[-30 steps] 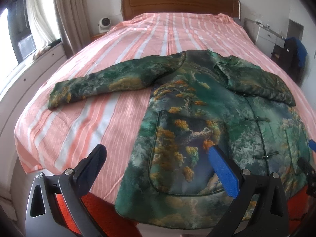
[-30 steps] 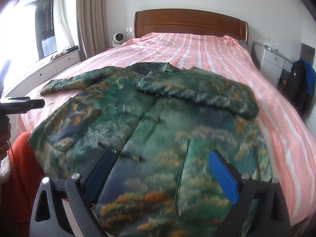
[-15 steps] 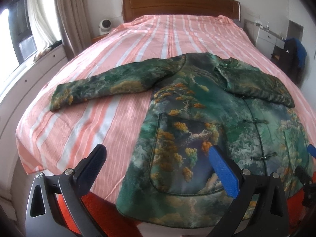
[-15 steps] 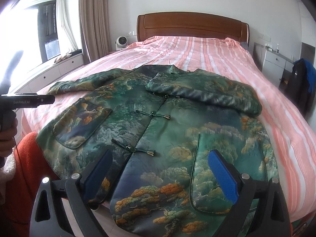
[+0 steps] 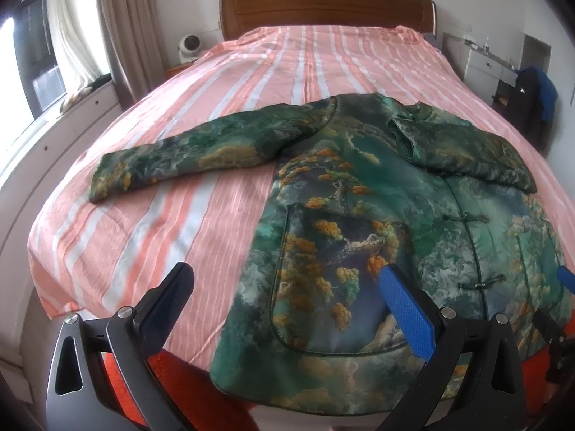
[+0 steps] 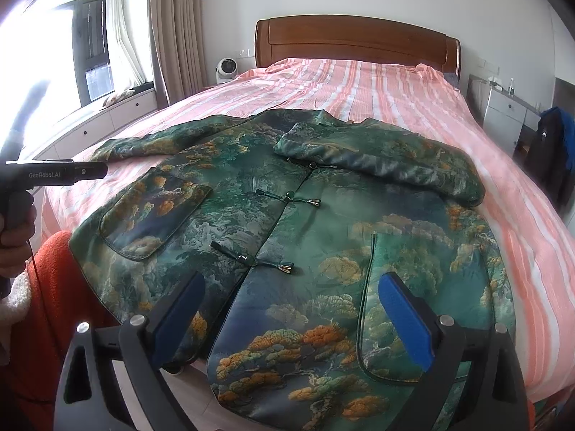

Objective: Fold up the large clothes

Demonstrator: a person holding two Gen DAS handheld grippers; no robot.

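A wide bed [image 5: 309,72] with a pink-and-white striped cover fills the frame, bearing a green landscape-print satin jacket [image 5: 377,215] spread flat at lower right.

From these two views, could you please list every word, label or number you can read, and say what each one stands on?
"GenRobot.AI": white print on the black body of the left gripper, seen from the right wrist view.
The jacket, bedspread and small fan show no readable text.

The left gripper [image 5: 284,298] and right gripper [image 6: 293,309] both point toward twelve o'clock with fingers spread wide and nothing between them, a hand [image 6: 16,237] gripping the left handle at nine o'clock
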